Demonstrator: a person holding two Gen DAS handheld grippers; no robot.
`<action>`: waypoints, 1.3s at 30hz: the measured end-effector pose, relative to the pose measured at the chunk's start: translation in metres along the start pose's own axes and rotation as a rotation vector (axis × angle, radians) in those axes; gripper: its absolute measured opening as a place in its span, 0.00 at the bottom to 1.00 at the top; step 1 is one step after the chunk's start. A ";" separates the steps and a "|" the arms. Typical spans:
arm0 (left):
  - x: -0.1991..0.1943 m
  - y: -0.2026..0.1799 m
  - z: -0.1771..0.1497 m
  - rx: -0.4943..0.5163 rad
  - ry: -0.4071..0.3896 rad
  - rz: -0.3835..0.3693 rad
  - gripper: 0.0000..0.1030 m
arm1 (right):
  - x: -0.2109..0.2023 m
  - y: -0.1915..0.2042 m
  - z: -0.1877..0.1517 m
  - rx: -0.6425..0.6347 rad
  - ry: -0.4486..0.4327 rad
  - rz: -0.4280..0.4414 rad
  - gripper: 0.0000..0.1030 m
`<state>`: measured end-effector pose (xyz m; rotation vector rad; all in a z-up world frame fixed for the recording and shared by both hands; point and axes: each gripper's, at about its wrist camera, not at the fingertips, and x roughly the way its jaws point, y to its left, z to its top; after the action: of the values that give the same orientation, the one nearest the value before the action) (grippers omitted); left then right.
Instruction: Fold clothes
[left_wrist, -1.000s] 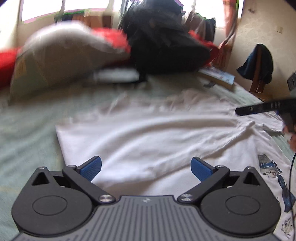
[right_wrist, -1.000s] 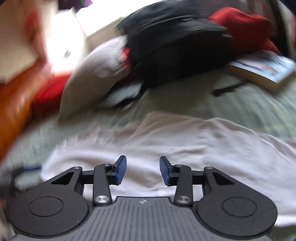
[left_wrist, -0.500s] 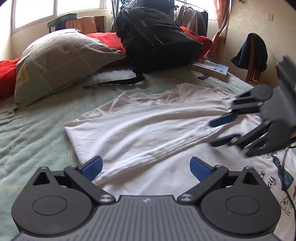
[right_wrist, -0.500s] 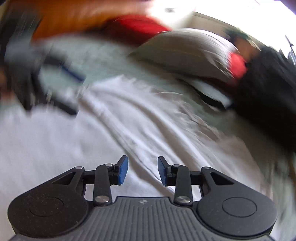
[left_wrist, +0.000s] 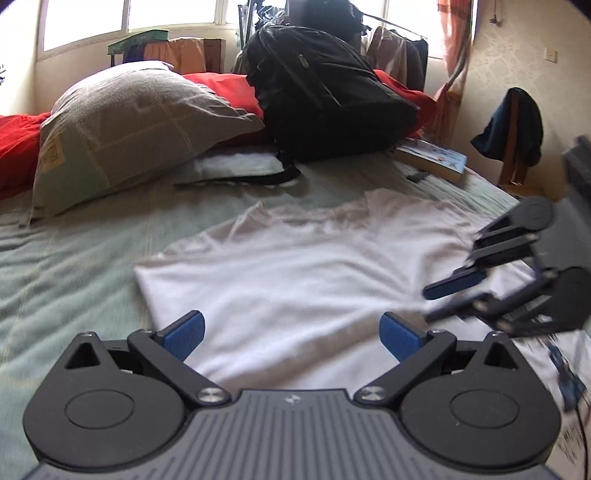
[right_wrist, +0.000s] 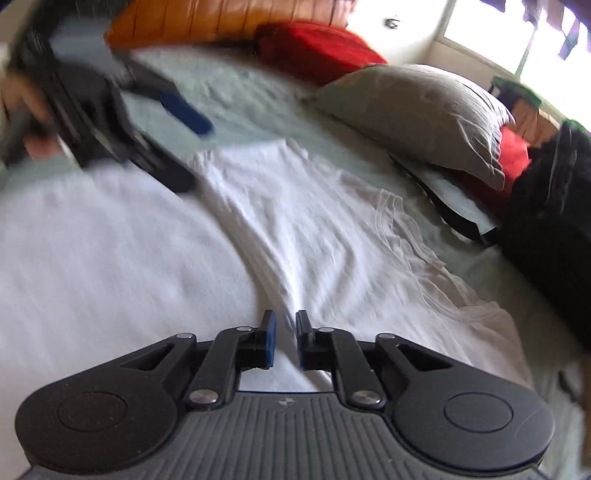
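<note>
A white T-shirt (left_wrist: 295, 273) lies spread on the green bed sheet (left_wrist: 74, 266), with a printed part at the near right edge. My left gripper (left_wrist: 291, 332) hovers over the shirt's near left part, open wide with nothing between its blue pads. In the right wrist view the left gripper (right_wrist: 197, 157) is a blur at the upper left. My right gripper (right_wrist: 285, 338) sits low over the shirt (right_wrist: 295, 221), its jaws closing to a narrow gap. A raised crease of fabric runs into that gap, and the pads do not visibly press it. It also shows, rolled on its side, as the right gripper (left_wrist: 439, 301).
A grey pillow (left_wrist: 129, 125), a black backpack (left_wrist: 325, 92) and red bedding (left_wrist: 14, 147) line the head of the bed. A book (left_wrist: 432, 157) lies at the far right. A chair with dark clothing (left_wrist: 513, 125) stands by the wall. A hand (right_wrist: 37, 144) holds the left gripper.
The right gripper swung in from the right edge over the shirt, rolled onto its side, and its jaws narrowed. The left gripper stayed open and rose a little.
</note>
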<state>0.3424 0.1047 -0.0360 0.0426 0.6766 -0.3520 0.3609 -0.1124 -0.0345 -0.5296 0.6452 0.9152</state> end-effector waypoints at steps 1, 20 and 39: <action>0.009 -0.001 0.003 0.004 0.000 0.015 0.97 | -0.002 -0.005 0.003 0.038 -0.023 -0.004 0.38; 0.012 0.006 0.001 0.000 0.035 0.014 0.98 | -0.018 -0.088 -0.056 0.529 -0.016 -0.193 0.58; 0.077 0.059 0.014 -0.227 0.077 0.059 0.97 | -0.092 -0.043 -0.072 0.652 -0.118 -0.201 0.71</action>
<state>0.4264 0.1349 -0.0779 -0.1401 0.7860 -0.2161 0.3361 -0.2321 -0.0135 0.0444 0.7229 0.4977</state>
